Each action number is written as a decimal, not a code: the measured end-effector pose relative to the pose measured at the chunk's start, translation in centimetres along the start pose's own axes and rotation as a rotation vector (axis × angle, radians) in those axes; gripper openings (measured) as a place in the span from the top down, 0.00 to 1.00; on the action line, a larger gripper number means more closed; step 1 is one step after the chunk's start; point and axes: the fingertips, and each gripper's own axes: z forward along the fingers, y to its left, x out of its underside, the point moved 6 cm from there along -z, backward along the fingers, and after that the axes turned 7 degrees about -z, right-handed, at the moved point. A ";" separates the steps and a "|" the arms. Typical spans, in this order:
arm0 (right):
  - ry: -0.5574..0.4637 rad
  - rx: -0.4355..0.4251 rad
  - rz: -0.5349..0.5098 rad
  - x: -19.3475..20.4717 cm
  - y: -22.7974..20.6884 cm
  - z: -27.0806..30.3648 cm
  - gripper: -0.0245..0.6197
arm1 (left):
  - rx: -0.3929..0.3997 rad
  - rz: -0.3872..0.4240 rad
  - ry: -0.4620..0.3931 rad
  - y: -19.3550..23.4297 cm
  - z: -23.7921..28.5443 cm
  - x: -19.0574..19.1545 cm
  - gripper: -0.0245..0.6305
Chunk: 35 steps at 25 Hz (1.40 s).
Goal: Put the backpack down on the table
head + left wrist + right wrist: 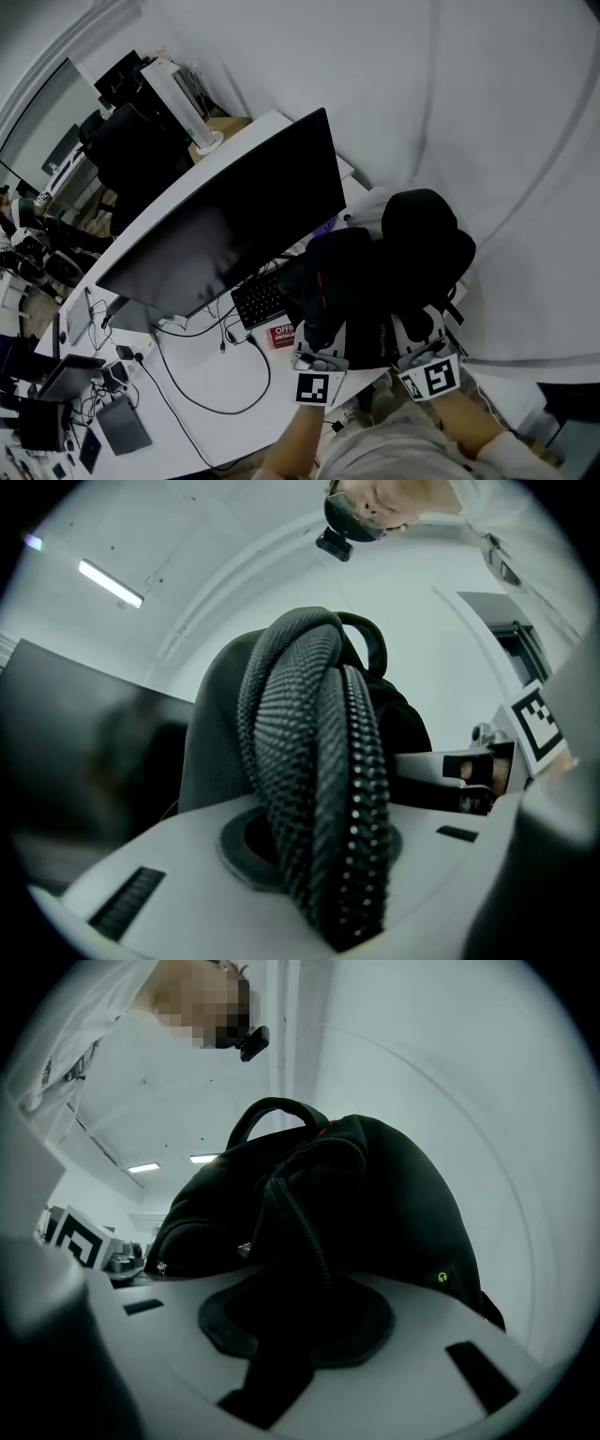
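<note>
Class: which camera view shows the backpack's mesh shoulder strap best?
The left gripper view: the mesh shoulder strap fills its centre, close up, with the weave sharp. The head view shows the backpack only as a dark mass. The right gripper view shows its body and carry handle, but no mesh can be made out.

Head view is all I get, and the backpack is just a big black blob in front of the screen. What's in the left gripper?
Observer: The left gripper is shut on a mesh strap, folded double.
Operator: And the right one?
Observer: A black strap lies across the right gripper's pad; whether it is pinched, I can't tell.
Operator: Does the bag have a handle?
Observer: Yes, a carry loop stands up on top of the backpack.
</note>
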 end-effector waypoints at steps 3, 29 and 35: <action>-0.011 0.012 -0.023 0.2 0.2 -0.1 0.82 | -0.005 0.007 0.004 0.1 -0.2 0.3 0.88; 0.052 0.016 -0.055 -1.6 7.2 -9.1 0.73 | 0.225 0.087 0.068 -1.5 -10.1 1.0 0.68; 0.078 0.020 -0.082 -1.9 8.6 -11.8 0.68 | 0.277 0.123 0.112 -2.5 -12.8 1.2 0.62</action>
